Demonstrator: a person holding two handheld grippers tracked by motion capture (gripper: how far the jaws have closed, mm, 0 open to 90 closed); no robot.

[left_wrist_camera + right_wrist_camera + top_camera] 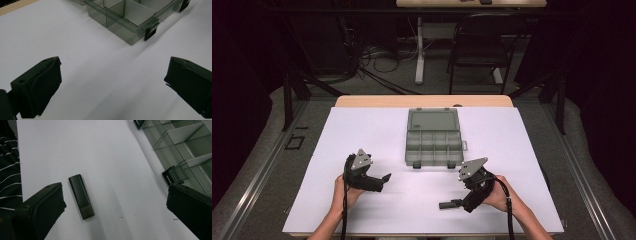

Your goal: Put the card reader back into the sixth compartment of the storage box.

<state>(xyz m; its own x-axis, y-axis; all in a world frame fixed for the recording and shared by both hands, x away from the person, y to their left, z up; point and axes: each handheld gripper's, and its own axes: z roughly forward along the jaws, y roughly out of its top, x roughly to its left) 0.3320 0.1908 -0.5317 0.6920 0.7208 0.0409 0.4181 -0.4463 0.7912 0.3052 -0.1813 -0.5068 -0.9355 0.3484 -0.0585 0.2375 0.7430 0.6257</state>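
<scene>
near the table's front edge, right gripper (115, 202) jaws wide over black stick (81, 196); left gripper (112, 82) wide, near open organizer box (433, 137).

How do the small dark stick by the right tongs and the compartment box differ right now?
The stick is small, slim, opaque and dark; the box is far larger, see-through grey and split into compartments. The stick lies flat on the white table between the jaws of the open right tongs; the box sits farther back with its lid folded open, clear of both tongs. Both rest on the table, and nothing grips either.
</scene>
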